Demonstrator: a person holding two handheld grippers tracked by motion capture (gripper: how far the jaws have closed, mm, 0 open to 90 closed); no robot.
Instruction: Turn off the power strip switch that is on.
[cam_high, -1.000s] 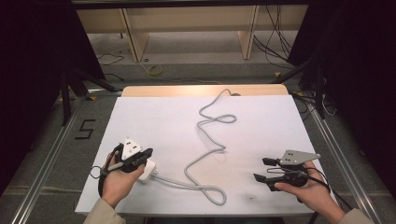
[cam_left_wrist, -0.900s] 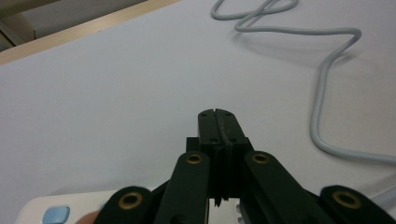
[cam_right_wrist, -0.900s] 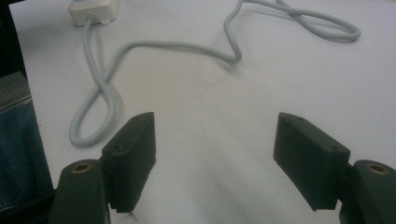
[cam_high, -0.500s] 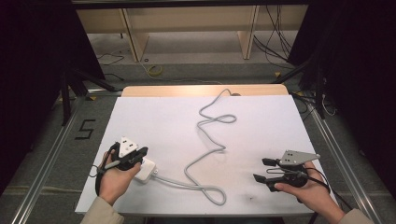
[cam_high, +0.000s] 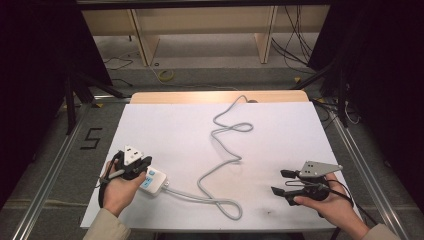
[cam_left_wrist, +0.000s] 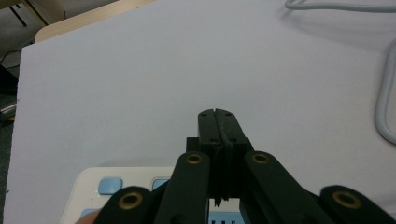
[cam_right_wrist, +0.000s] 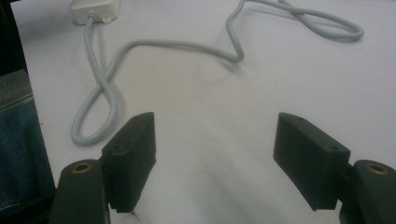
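A white power strip (cam_high: 154, 180) with blue switches lies near the table's front left, and its grey cable (cam_high: 225, 132) winds in loops toward the far edge. My left gripper (cam_high: 144, 162) is shut with nothing between its jaws, and its tip is just above the strip's left end. In the left gripper view the closed jaw tips (cam_left_wrist: 217, 117) reach past the power strip (cam_left_wrist: 105, 186) over bare white table. My right gripper (cam_high: 278, 181) is open and empty at the front right, low over the table. In the right gripper view my right gripper (cam_right_wrist: 219, 154) looks toward the cable (cam_right_wrist: 100, 98) and the strip's end (cam_right_wrist: 95, 10).
The white table top (cam_high: 290, 130) has a wooden strip (cam_high: 200, 96) along its far edge. A cable loop (cam_high: 227, 207) lies near the front edge between my hands. Metal rails, a floor marked "5" (cam_high: 91, 138) and wooden shelving (cam_high: 200, 30) surround the table.
My left gripper has drawn slightly to the left, uncovering a little more of the power strip. The right gripper has stayed still.
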